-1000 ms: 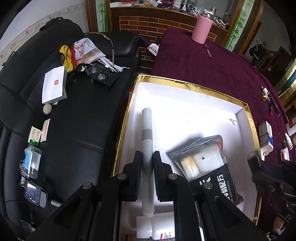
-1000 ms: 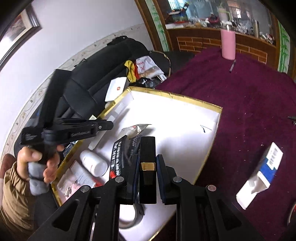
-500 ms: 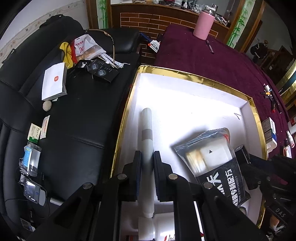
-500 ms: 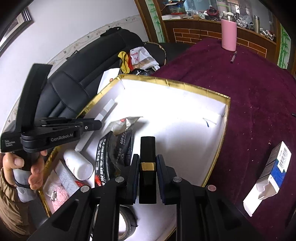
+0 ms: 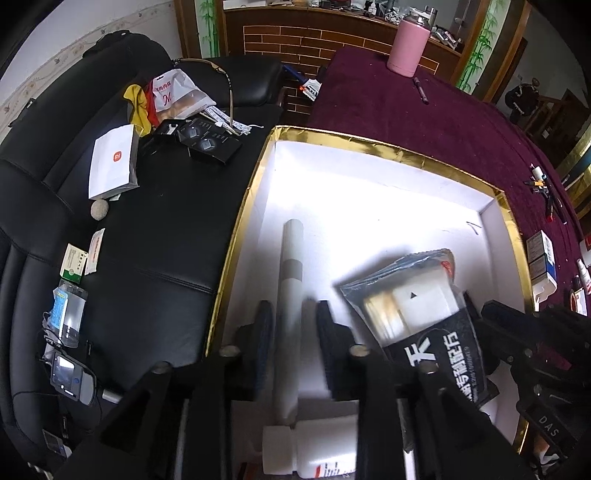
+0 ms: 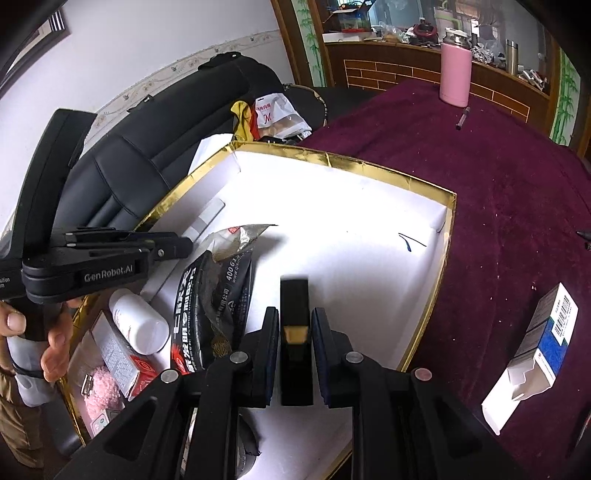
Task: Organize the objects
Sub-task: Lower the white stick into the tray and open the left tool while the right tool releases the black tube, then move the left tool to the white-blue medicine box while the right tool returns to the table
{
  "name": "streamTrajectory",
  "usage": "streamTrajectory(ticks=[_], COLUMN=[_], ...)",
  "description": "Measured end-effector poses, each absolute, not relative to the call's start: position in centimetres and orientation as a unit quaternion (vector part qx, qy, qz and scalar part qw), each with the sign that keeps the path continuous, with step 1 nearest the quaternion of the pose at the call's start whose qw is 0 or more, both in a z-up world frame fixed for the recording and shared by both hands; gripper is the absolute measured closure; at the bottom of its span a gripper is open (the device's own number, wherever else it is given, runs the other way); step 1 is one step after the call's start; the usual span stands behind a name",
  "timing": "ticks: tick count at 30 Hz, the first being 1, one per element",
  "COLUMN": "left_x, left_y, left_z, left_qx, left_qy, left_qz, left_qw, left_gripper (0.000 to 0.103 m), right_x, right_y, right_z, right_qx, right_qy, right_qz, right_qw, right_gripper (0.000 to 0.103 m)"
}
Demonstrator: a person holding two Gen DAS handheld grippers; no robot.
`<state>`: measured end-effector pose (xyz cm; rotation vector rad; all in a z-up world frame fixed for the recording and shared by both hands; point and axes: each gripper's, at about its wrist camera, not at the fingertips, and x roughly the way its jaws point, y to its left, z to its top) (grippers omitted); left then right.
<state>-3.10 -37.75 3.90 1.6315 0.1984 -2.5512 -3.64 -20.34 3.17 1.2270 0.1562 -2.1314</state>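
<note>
A black leather sofa (image 5: 155, 229) is being seen along a white wall (image 6: 155, 48) trimmed with a patterned border. A table is being covered by a dark maroon cloth (image 6: 498, 206). Behind it, a brick-patterned wooden counter (image 5: 295, 40) is being flanked by panels painted with green bamboo (image 5: 207, 33).

A white-lined box (image 5: 388, 192) is edged in gold foil. A white tube (image 5: 290, 280) with a grey band is seen inside it. A black pouch (image 5: 436, 350) printed with white characters is noted, silver toward its upper end. A black case (image 6: 294, 317) with a gold band is seen, and a white bottle (image 6: 138, 321). The tabletop (image 6: 498, 184) is covered in dark maroon cloth. A pink flask (image 6: 455, 74) is noted. The sofa (image 5: 155, 221) is black. A white and blue carton (image 6: 535, 350) is recorded.
</note>
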Motion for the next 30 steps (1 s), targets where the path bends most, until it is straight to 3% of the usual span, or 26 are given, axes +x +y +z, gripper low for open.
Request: streamTrajectory(ticks=[1,5,7,9,13,15,22,30], left_x=[-3.0,-2.2,-1.7,-1.0,0.9,1.5,2.4,1.8], left_y=[-37.6,-37.4,-37.3,-37.1,-36.1,-35.5,-31.0,-22.7], left_z=[4.1,5.1,5.7,6.4,7.6,7.7,8.3,9.2], left_qx=[0.535,0.526,0.521,0.513,0.496,0.495,0.499,0.497], left_qy=[0.062,0.069,0.079,0.091,0.119,0.13,0.141,0.105], left_qz=[-0.841,-0.846,-0.849,-0.852,-0.859,-0.858,-0.855,-0.859], left_qw=[0.056,0.053,0.05,0.047,0.042,0.033,-0.004,-0.067], left_gripper=[0.067,0.065,0.064,0.06,0.046,0.046,0.045,0.045], right_x=[-3.6,-3.2,-2.6,-1.6,0.9,2.1,2.9,3.9], right_y=[-20.3,-19.5,-18.8,-17.8,-14.6,-12.2,-3.8,5.3], right_z=[3.3,4.5,5.4,6.4,8.0,8.5,8.4,7.1], right_qx=[0.467,0.452,0.438,0.419,0.388,0.371,0.375,0.392], right_qy=[0.059,0.049,0.042,0.04,0.031,0.029,-0.009,-0.084], right_qz=[-0.817,-0.825,-0.83,-0.839,-0.855,-0.865,-0.884,-0.893], right_qw=[0.332,0.335,0.341,0.344,0.342,0.336,0.279,0.204], right_gripper=[0.082,0.081,0.074,0.054,0.024,0.008,0.0,0.0])
